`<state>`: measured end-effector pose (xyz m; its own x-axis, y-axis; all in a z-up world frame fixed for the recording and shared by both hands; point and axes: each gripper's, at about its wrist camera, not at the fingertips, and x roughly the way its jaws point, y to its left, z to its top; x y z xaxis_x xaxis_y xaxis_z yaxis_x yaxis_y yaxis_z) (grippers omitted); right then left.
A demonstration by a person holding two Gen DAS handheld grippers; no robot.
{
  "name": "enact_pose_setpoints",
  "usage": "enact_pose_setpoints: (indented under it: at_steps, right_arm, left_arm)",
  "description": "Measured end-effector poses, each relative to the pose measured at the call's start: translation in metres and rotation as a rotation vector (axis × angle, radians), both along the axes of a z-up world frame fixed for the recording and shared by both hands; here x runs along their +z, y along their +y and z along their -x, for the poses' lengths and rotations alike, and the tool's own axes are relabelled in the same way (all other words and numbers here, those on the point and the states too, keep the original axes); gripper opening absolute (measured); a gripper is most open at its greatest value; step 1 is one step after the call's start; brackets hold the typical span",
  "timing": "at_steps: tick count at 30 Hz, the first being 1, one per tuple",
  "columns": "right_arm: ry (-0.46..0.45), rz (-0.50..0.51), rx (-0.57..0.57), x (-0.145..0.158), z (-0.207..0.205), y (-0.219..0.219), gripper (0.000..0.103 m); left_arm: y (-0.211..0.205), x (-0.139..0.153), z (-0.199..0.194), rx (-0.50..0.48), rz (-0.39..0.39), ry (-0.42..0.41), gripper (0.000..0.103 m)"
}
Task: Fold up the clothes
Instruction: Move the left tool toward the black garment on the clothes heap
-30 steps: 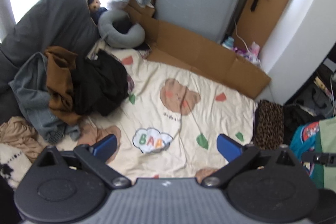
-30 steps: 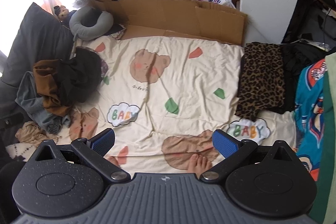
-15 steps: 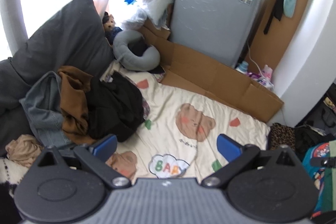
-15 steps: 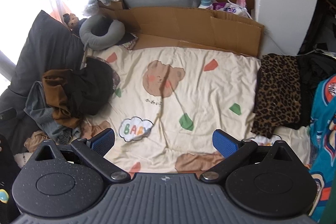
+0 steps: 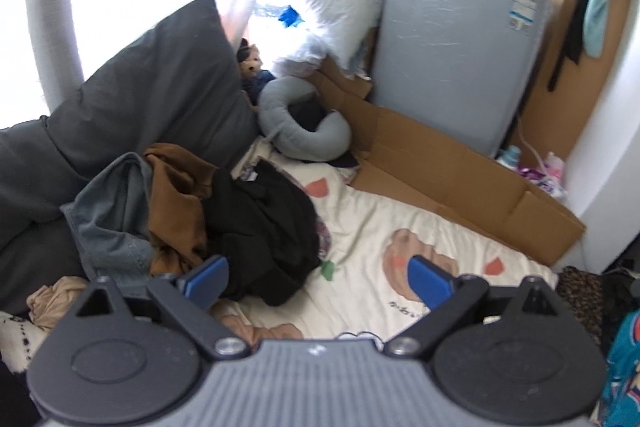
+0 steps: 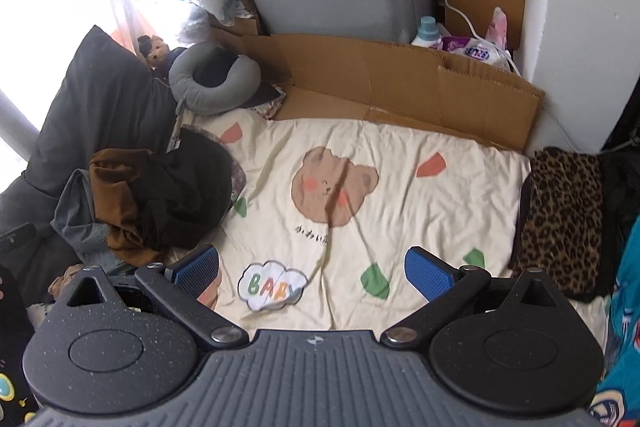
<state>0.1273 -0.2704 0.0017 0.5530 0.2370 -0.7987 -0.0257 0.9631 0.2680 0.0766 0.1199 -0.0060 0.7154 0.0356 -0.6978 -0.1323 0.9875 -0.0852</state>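
Cream blanket (image 6: 400, 187), printed with bears and "BABY" clouds: the largest item, spread flat. My right wrist view shows most of its width; my left wrist view shows only its left part.

Grey appliance (image 5: 452, 47), upright behind the blanket. Only my left view shows the heap of pink, black and brown cloth on its top.

Flattened cardboard (image 6: 400, 83), lying along the blanket's far edge, in front of the appliance.

Dark grey pillow (image 5: 160, 87), propped at the left.

Pile of clothes (image 6: 160, 195), the work in hand: it sits on the blanket's left edge against the pillow, crumpled, so I can name no long axis. Black garment (image 5: 260, 227) on top towards the blanket, brown garment (image 5: 176, 203) beside it, grey-blue denim (image 5: 112, 219) outermost at the left.

Leopard-print garment (image 6: 560, 219), folded flat at the blanket's right edge, long axis running away from me. Plain in my right view; only a corner in my left.

Grey neck pillow (image 6: 212, 79), at the far left corner, a dark item in its hollow.

Detergent bottle (image 6: 427, 31), behind the cardboard, clearest in my right view.

My left gripper (image 5: 316, 279): spread wide, holding nothing, hovering near the pile's near edge.

My right gripper (image 6: 312, 273): spread wide, holding nothing, over the blanket's near half above the "BABY" cloud (image 6: 272, 285).
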Motion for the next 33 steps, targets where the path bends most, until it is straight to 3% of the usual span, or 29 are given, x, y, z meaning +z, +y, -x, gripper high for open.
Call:
enact_pose_setpoints:
  at_steps: [13, 19, 33]
  right_arm:
    - [-0.002, 0.029, 0.075, -0.053, -0.058, 0.017, 0.102]
    - [-0.046, 0.084, 0.088, -0.087, -0.076, 0.024, 0.101]
    - [-0.083, 0.025, 0.103, -0.150, -0.110, 0.022, 0.097]
  left_arm:
    - [0.026, -0.044, -0.029, 0.011, -0.029, -0.040, 0.098]
    - [0.040, -0.078, -0.056, 0.035, -0.034, 0.005, 0.089]
    - [0.048, -0.141, -0.097, 0.069, -0.035, -0.040, 0.086]
